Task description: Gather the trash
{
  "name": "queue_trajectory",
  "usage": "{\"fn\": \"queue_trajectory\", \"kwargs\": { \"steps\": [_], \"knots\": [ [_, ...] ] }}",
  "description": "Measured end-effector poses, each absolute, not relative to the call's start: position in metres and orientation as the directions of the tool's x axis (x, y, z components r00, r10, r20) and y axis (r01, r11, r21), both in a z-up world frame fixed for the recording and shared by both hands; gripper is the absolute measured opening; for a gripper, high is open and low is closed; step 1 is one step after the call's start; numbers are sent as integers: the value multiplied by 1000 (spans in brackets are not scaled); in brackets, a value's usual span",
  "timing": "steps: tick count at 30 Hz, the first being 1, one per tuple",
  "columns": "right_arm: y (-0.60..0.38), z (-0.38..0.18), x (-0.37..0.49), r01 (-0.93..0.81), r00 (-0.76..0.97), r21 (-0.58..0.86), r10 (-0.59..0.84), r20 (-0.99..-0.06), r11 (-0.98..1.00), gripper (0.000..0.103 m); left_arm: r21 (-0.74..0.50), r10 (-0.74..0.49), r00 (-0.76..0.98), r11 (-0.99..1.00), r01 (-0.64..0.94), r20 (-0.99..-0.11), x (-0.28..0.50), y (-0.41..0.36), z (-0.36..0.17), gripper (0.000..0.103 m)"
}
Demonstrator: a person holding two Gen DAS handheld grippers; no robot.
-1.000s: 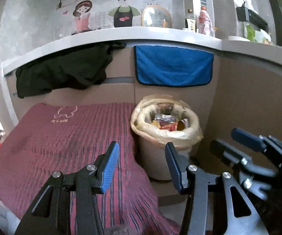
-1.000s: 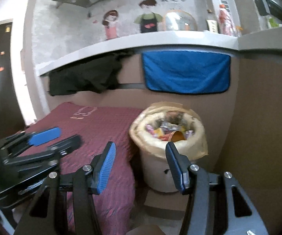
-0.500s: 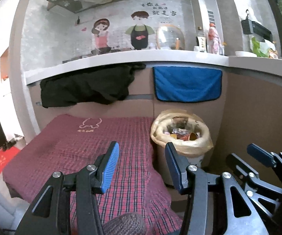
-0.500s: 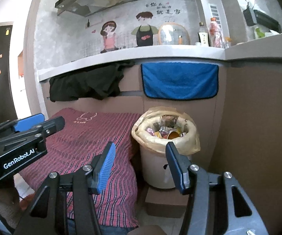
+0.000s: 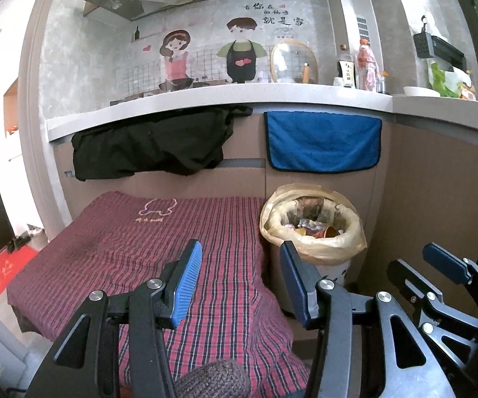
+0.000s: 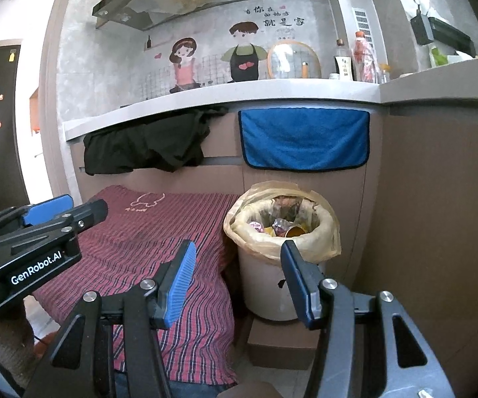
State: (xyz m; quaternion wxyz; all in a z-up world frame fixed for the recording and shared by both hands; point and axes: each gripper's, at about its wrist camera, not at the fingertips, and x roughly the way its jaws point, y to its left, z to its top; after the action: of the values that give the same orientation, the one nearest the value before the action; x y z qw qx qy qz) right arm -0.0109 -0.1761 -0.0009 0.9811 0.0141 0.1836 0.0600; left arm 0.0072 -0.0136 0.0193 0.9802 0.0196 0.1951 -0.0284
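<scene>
A white trash bin (image 5: 315, 267) lined with a yellowish bag stands right of a table, against the cabinet. It holds wrappers and an orange cup (image 5: 328, 231). It also shows in the right wrist view (image 6: 272, 285), standing on a brown box (image 6: 278, 345). My left gripper (image 5: 240, 282) is open and empty, held back from the bin above the table's near right part. My right gripper (image 6: 237, 280) is open and empty, facing the bin from a distance. Each gripper shows in the other's view, the right (image 5: 438, 275) and the left (image 6: 63, 212).
The table carries a red checked cloth (image 5: 159, 242). A black cloth (image 5: 152, 146) and a blue towel (image 5: 321, 142) hang from the grey counter edge (image 5: 205, 99). Bottles (image 5: 365, 63) and a glass lid stand on the counter. A brown cabinet wall (image 6: 438, 215) is at the right.
Both grippers have pulled back and up from the bin, so the bin looks smaller and more of the kitchen wall shows. Both stay open and empty.
</scene>
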Motion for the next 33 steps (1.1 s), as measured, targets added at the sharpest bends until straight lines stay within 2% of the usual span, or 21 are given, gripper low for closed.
{"fn": "queue_trajectory", "kwargs": {
  "steps": [33],
  "knots": [
    [-175,1,-18,-95,934,35,101,-343,995,51,29,-51,923,997,68,-381,7,-16,17,50]
  ]
}}
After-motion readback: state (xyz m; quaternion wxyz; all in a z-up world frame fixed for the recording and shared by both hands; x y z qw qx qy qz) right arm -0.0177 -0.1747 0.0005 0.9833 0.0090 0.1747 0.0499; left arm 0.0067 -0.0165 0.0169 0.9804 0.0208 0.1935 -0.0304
